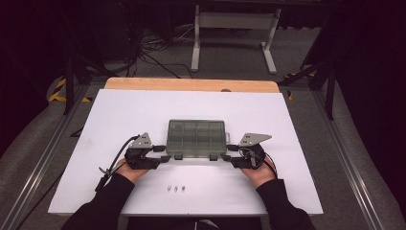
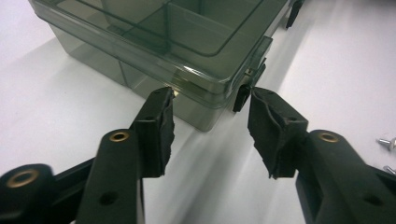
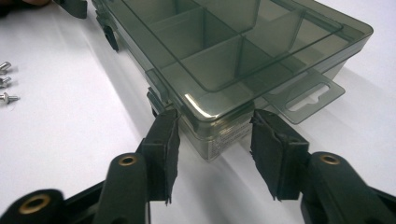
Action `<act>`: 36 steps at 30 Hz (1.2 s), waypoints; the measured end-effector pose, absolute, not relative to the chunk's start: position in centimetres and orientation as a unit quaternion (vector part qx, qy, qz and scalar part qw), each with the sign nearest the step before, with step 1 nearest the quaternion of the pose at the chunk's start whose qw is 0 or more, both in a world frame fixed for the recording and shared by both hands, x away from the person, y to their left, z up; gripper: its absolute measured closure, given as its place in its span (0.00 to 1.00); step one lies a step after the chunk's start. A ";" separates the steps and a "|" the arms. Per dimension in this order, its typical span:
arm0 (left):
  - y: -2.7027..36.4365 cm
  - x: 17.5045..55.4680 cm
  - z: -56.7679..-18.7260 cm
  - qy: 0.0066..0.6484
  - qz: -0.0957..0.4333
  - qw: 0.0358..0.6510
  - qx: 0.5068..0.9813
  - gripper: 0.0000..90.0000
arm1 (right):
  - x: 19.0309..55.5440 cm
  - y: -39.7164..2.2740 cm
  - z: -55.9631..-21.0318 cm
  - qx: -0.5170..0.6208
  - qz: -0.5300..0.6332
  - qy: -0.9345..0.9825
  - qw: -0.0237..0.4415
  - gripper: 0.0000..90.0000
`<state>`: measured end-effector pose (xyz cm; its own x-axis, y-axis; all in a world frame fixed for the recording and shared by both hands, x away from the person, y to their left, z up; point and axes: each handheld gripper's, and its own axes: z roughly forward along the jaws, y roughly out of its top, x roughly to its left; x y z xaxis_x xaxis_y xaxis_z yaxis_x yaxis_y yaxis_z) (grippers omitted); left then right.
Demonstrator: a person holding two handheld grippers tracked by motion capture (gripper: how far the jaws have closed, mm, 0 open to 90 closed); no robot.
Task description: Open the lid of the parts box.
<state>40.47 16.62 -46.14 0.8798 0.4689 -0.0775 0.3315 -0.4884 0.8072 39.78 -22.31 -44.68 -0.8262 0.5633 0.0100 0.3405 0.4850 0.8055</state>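
Left hand-held gripper (image 2: 210, 121), right hand-held gripper (image 3: 215, 149): jaws apart, straddling box (image 1: 196, 138) near corners.

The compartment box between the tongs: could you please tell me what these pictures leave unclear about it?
- Compartment box: contents unreadable through the smoky lid, all views.
- Latches: too small in the high view to tell fastened or not.
- Screws: head type too small; cut off by the left gripper view's edge.

A smoky clear compartment box (image 1: 197, 138), lid shut and latches facing the person, lies flat mid-table (image 1: 143, 110), just beyond three small screws (image 1: 176, 189).
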 end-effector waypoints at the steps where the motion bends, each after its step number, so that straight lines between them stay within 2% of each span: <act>1: 16.6 40.4 -46.1 0.233 0.078 0.448 0.859 0.58 | 39.8 -22.3 -44.7 0.266 0.432 0.852 0.128 0.60; 14: 16.7 40.3 -46.0 0.238 0.090 0.446 0.858 0.71 | 39.7 -22.3 -44.8 0.266 0.427 0.855 0.126 0.64; 36: 16.3 39.9 -45.8 0.247 0.109 0.433 0.860 0.73 | 39.6 -22.2 -44.8 0.269 0.424 0.855 0.133 0.65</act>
<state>39.86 16.33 -45.80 0.8547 0.5184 -0.0265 0.3297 -0.5028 0.7991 39.62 -22.20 -44.77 -0.8204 0.5718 0.0009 0.3471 0.4966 0.7955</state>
